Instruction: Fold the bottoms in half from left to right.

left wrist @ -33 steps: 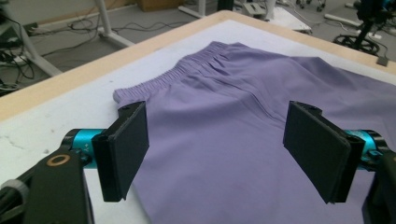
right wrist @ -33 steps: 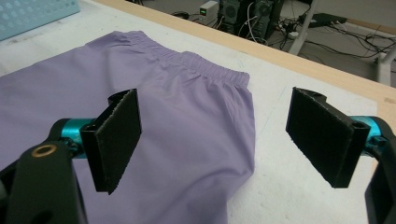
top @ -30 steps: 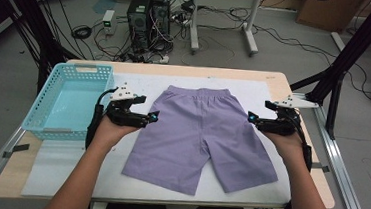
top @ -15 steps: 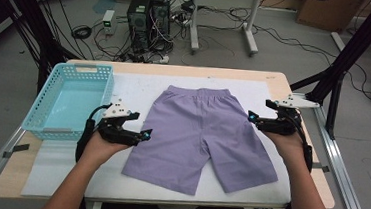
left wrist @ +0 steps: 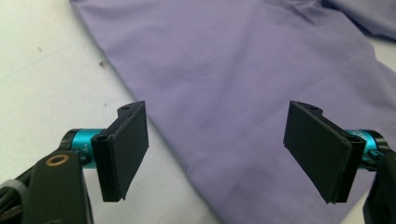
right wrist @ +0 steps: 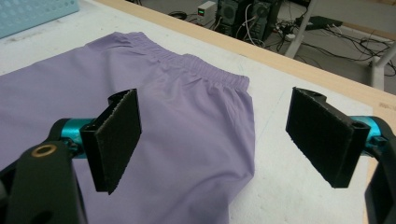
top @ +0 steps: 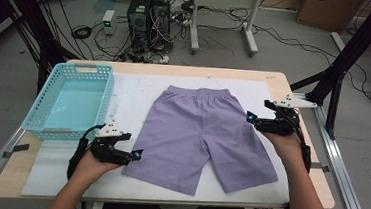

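**Gripping the Shorts Before the Fold**

I bring my left claw, jaws wide and empty, low onto the hem edge of the near leg of the purple shorts. My right claw, also agape, waits beside the waistband side seam. Pinch fabric only, not the white mat. The shorts lie flat and smooth mid-desk, waistband far.

Left gripper moved down along shorts to leg hem.

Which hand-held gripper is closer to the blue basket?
Left. The left hand-held gripper sits just past the blue basket's near corner; the right hand-held gripper is across the purple shorts.
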`<state>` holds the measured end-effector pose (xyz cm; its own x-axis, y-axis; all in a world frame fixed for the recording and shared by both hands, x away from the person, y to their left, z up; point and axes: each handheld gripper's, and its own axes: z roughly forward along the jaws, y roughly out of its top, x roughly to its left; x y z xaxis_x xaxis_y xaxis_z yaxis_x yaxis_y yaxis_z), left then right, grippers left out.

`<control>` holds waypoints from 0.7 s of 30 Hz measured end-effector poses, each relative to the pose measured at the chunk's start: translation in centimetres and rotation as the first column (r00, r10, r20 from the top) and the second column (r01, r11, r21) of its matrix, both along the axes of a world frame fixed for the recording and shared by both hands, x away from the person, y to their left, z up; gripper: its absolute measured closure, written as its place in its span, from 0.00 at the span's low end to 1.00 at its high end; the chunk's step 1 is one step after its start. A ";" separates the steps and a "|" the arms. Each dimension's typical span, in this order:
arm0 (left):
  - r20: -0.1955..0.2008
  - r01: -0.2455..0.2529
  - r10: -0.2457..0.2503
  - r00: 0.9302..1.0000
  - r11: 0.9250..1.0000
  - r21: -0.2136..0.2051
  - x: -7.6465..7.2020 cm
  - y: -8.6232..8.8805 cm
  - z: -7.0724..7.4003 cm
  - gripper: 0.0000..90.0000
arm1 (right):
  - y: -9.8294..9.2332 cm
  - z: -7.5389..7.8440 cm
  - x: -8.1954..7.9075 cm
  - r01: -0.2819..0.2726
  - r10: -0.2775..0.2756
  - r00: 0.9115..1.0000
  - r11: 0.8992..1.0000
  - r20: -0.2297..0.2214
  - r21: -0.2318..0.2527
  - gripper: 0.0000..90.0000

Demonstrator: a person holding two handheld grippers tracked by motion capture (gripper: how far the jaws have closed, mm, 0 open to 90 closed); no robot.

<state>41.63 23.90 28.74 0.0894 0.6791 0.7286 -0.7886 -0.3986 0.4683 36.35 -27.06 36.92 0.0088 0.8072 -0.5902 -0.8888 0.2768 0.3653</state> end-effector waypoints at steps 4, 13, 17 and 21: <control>-0.025 -0.017 0.016 1.000 1.000 -0.005 0.8 0.3 -0.5 0.25 | 0.1 0.2 0.2 0.005 -0.005 1.000 1.000 0.000 0.001 0.21; -0.038 -0.067 0.068 0.997 0.998 0.019 2.3 1.1 -2.5 0.35 | 0.1 0.0 0.1 0.005 -0.005 1.000 1.000 0.007 -0.003 0.21; -0.021 -0.091 0.091 0.996 0.995 0.034 2.2 0.4 -3.7 0.52 | -0.1 0.1 0.1 -0.007 0.007 1.000 1.000 0.006 0.006 0.21; -0.014 -0.104 0.106 0.994 0.991 0.088 2.1 -0.5 -5.3 0.63 | -0.1 0.0 0.1 -0.010 0.010 1.000 1.000 0.009 -0.001 0.21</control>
<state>43.75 23.41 23.49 0.0354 0.6196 0.7841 -0.7315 -0.5186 0.4428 36.40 -27.13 36.95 0.0064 0.8066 -0.5910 -0.8948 0.2685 0.3567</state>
